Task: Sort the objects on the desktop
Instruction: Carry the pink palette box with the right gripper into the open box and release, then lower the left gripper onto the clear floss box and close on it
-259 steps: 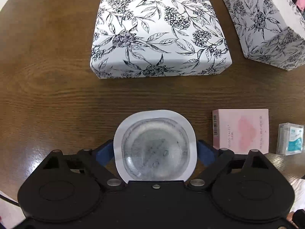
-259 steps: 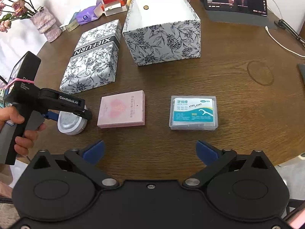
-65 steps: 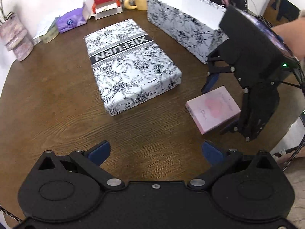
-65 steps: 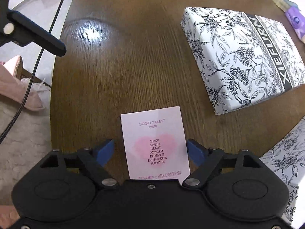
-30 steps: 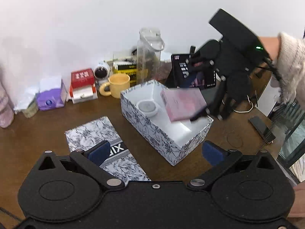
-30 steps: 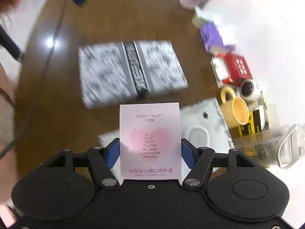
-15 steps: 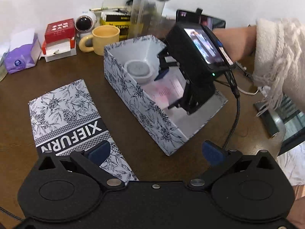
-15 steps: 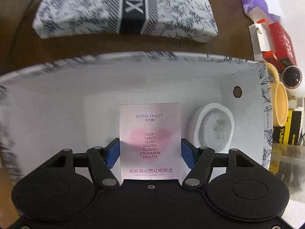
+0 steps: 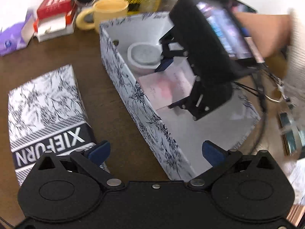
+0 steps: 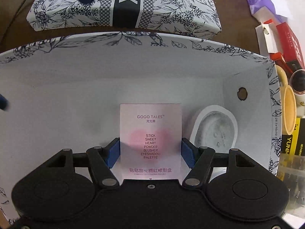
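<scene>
Right tongs (image 10: 150, 150) clamped on pink palette box (image 10: 150, 133) inside open floral box (image 10: 133, 76), beside round dish (image 10: 216, 129); left tongs (image 9: 155, 150) apart.

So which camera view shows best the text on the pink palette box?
The right wrist view: the pink palette box faces the camera, print sharp, between the right claw. The left wrist view shows it blurred, at an angle.
</scene>
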